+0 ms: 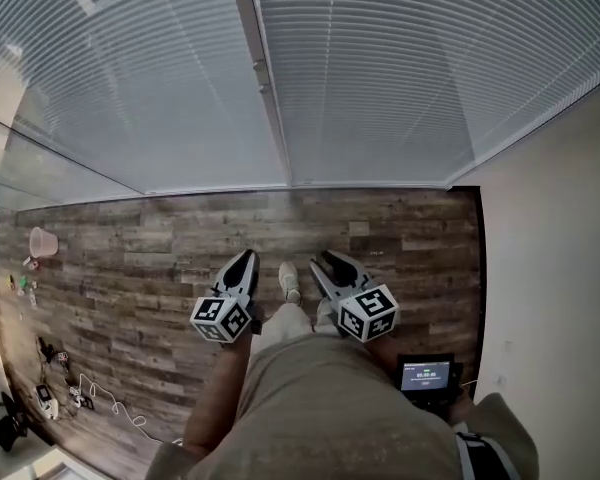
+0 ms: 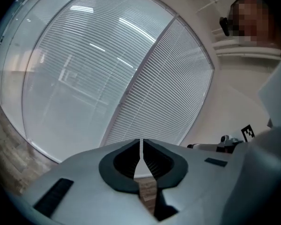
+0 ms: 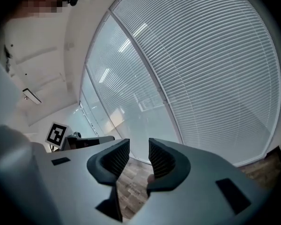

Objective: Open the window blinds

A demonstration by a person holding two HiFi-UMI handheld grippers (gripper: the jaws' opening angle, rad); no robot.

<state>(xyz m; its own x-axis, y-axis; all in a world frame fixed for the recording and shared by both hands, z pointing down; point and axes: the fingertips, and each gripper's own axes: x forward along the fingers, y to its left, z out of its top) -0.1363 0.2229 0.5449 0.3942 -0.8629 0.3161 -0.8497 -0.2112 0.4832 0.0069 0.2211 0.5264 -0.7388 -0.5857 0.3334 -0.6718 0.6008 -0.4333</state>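
**Blinds down over both panes, tools held low before them**

Blinds (image 1: 380, 68) fill the top of the head view: thin, pale horizontal slats, lowered and closed across two large panes. A slim light post (image 1: 265, 78) splits the panes. Their bottom edge meets a floor (image 1: 130, 248) of grey-brown wood-grain planks. A plain cream wall (image 1: 560, 268) bounds the right side. The left tool (image 1: 248, 255) and right tool (image 1: 330, 257) point toward the window, well short of the slats, with a pale shoe (image 1: 290, 280) between them. Bare planks lie between tools and window. A pink cup (image 1: 42, 241) stands far left and loose cables (image 1: 90, 393) trail at lower left. A small lit screen (image 1: 426, 376) sits at lower right.

In the left gripper view, the left tool (image 2: 140, 146) has smooth grey jaws with dark ribbed pads. The jaws are closed to a hairline slit and hold nothing. Beyond them the blinds (image 2: 168, 88) curve across the frame, apart from the tips, with the post (image 2: 140, 74) running diagonally.

In the right gripper view, the right tool (image 3: 139, 156) stands open, its ribbed pads apart with only floor (image 3: 133, 184) visible in the gap. The blinds (image 3: 215, 69) fill the right and upper frame, clear of the jaws. The post (image 3: 154, 83) slants between the panes.
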